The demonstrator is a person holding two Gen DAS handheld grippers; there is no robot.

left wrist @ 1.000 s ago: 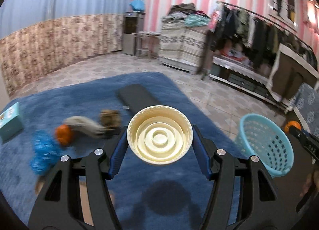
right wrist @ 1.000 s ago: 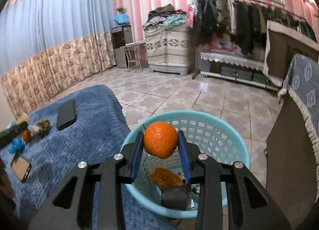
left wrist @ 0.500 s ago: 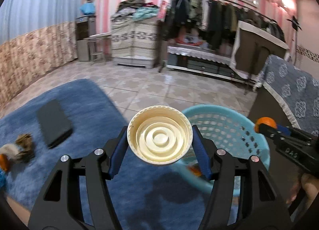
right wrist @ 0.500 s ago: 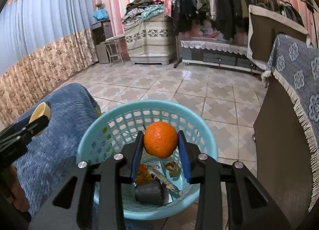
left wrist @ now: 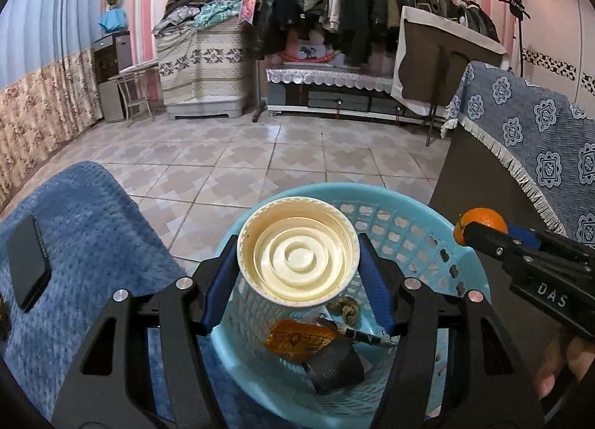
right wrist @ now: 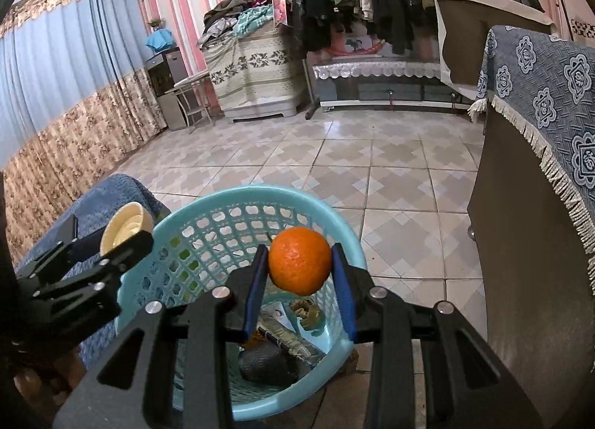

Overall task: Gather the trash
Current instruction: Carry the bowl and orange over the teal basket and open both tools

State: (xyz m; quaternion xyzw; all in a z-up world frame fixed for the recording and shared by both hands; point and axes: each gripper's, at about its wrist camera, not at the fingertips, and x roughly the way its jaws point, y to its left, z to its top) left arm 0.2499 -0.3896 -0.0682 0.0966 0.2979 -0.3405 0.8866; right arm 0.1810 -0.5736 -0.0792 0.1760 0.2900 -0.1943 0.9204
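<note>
- The left hand-held gripper (left wrist: pixel 298 272) is clenched about halfway on a cream round lid (left wrist: pixel 298 251), its blue pads (left wrist: pixel 219 287) pressing the lid's rim on both sides, the hollow ringed side facing the camera.
- The lid hangs over the near-left part of a light blue basket (left wrist: pixel 416 239); in the right wrist view the same lid (right wrist: pixel 124 226) sits just at the basket's left rim (right wrist: pixel 238 192).
- The right hand-held gripper (right wrist: pixel 300 267) is clamped on an orange (right wrist: pixel 299 261), jaws set narrower than the left pair, blue pads touching the fruit on each side.
- The orange is held above the open basket, toward its right side; from the left wrist it shows at the basket's right edge (left wrist: pixel 481 222).
- Inside the basket lie an amber wrapper (left wrist: pixel 301 339), a dark crumpled lump (left wrist: pixel 333 367) and a small brownish scrap (left wrist: pixel 347 308) that may be a nutshell or peel; it is too small to tell.
- The basket stands on the tiled floor (left wrist: pixel 260 157), just beside a blue fuzzy cover (left wrist: pixel 93 235) on which a black flat case (left wrist: pixel 26 261) lies.
- To the right a dark cabinet carries a blue patterned fringed cloth (right wrist: pixel 543 94).
- A fingertip (left wrist: pixel 557 365) of the person shows under the right tool's handle.
</note>
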